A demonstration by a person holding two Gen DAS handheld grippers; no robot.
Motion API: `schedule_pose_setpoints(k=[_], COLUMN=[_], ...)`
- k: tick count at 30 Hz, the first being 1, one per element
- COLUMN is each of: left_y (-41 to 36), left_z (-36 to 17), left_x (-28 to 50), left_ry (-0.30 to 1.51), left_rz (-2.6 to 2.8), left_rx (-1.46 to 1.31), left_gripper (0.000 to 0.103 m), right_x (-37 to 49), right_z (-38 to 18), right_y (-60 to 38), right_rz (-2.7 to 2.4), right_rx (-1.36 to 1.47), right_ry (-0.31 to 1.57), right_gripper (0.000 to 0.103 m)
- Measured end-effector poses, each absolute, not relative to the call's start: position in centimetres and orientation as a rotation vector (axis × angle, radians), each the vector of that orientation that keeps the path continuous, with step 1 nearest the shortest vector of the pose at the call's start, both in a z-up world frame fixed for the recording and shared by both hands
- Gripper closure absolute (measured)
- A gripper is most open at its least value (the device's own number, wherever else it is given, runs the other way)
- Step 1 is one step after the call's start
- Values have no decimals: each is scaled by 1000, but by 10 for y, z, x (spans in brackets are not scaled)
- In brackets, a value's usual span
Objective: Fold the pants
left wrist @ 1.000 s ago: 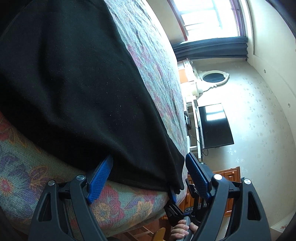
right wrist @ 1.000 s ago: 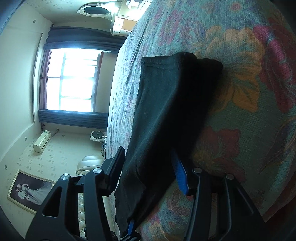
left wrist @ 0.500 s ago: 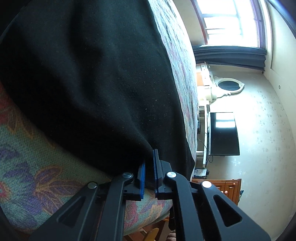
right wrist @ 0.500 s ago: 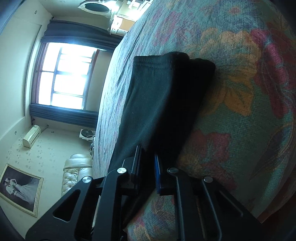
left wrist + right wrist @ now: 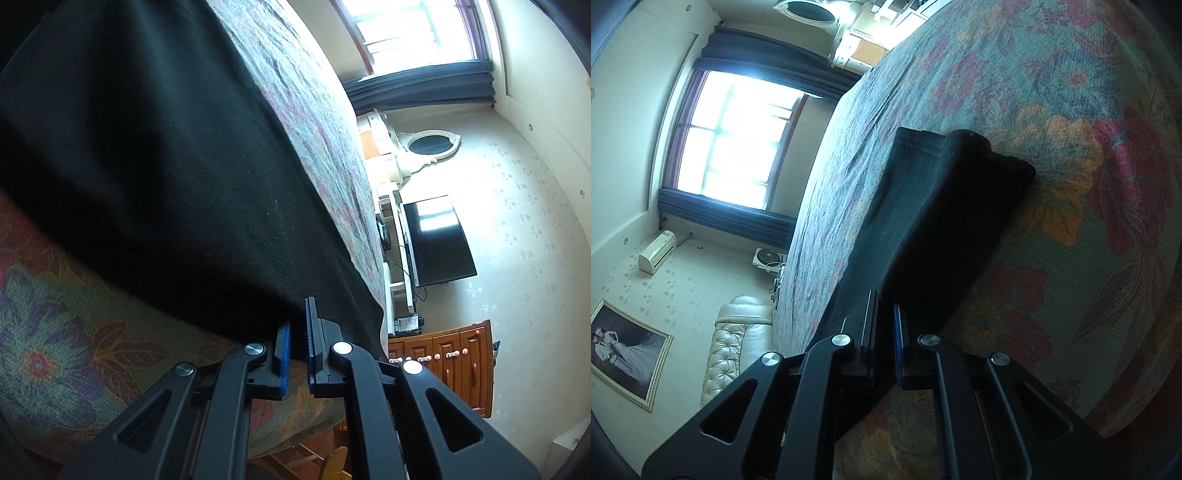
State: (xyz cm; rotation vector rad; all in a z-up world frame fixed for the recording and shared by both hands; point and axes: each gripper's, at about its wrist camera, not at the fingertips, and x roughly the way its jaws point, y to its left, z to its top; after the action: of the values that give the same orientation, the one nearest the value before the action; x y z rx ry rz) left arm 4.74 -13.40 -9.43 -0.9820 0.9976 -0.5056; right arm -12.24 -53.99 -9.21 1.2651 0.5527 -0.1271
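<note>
Surface: one bed with a floral bedspread (image 5: 74, 354), teal ground with red, orange and purple flowers.

Room, left wrist view: one window (image 5: 417, 29), one dark curtain (image 5: 421, 86), one oval mirror (image 5: 434, 144), one wall television (image 5: 437, 242), one wooden cabinet (image 5: 447, 360).

Room, right wrist view: one air conditioner (image 5: 657, 252), one framed portrait (image 5: 626, 352), one tufted cream sofa (image 5: 735, 343).

Garment: one pair of black pants (image 5: 147, 166), lying flat on the bedspread and reaching its near edge.

Tongs: two. Left gripper (image 5: 297, 350), jaws narrow, pinching the pants' near edge. Right gripper (image 5: 885, 338), jaws narrow, clamped on the pants' edge at the other end.
</note>
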Motion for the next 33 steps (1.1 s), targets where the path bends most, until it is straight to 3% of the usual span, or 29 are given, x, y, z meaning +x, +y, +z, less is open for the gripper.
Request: schedule_pose_setpoints(k=[11,13,16,17,19,21,23,33], left_y=[-154,-153,-159,-160,-166,-166,-161,-127], left_z=[-100,-97,-91,-88,-76,-61,-46,-21], left_x=[53,52,44,42,37,35,35,45], left_ry=[1054,1074,1113,1115,1102,1051,989,865], left_rz=[-524,-539,-603,-635,-706,-766,-783,-705], left_rx=[-936,-939,-937,-917,-852,-788,-730,-456], left_gripper=[96,96,93,89,71,45,37,20], right_x=[-135,-146,-164,-165,-169,-163,-154,-96], right_z=[-113,-108,-95,-93,-89,-88,-88,-105], right_y=[-561,-571,-588,-595,-612,-629,-641,-657], right_rz=[-187,-228,-284,-280,-284,-250,-220,14], right_rx=[1304,1300,1259,1255,1263,1265,1261,1353], right_ry=[546,533,518,529,519,545,562,642], right_gripper=[97,88,67,51,46,37,37,34])
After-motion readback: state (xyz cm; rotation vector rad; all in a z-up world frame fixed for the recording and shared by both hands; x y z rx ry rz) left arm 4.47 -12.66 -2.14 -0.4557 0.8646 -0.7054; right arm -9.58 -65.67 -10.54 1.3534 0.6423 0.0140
